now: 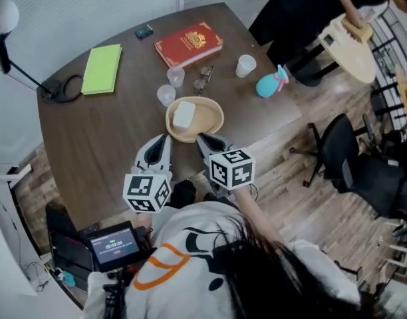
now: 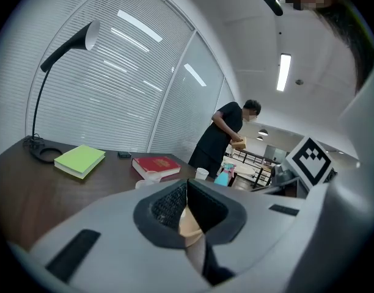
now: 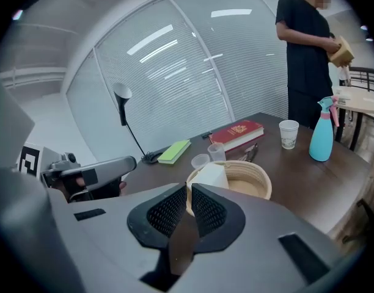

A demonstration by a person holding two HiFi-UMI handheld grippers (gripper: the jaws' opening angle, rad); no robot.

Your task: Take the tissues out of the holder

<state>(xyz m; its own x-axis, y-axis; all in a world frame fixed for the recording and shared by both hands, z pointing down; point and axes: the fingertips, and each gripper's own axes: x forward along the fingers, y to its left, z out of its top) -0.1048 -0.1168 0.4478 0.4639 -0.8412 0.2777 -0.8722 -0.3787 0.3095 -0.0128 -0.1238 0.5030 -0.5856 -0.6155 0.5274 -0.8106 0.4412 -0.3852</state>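
A round woven holder (image 1: 213,119) sits on the dark wooden table just beyond both grippers, with a white block of tissues (image 1: 183,115) lying in its left half. My left gripper (image 1: 165,138) hovers just short of the holder's near left rim, jaws shut and empty. My right gripper (image 1: 201,138) points at the near rim, also shut with nothing held. In the right gripper view the tissues (image 3: 209,174) and the holder (image 3: 257,177) lie directly past the closed jaw tips (image 3: 189,189). The left gripper view shows its tips (image 2: 187,185) together.
Behind the holder stand two clear cups (image 1: 170,86), glasses (image 1: 203,78), a red book (image 1: 188,44), a green book (image 1: 102,68), a paper cup (image 1: 245,65) and a blue spray bottle (image 1: 271,83). A lamp base (image 1: 60,88) sits far left. A person stands beyond the table's right edge.
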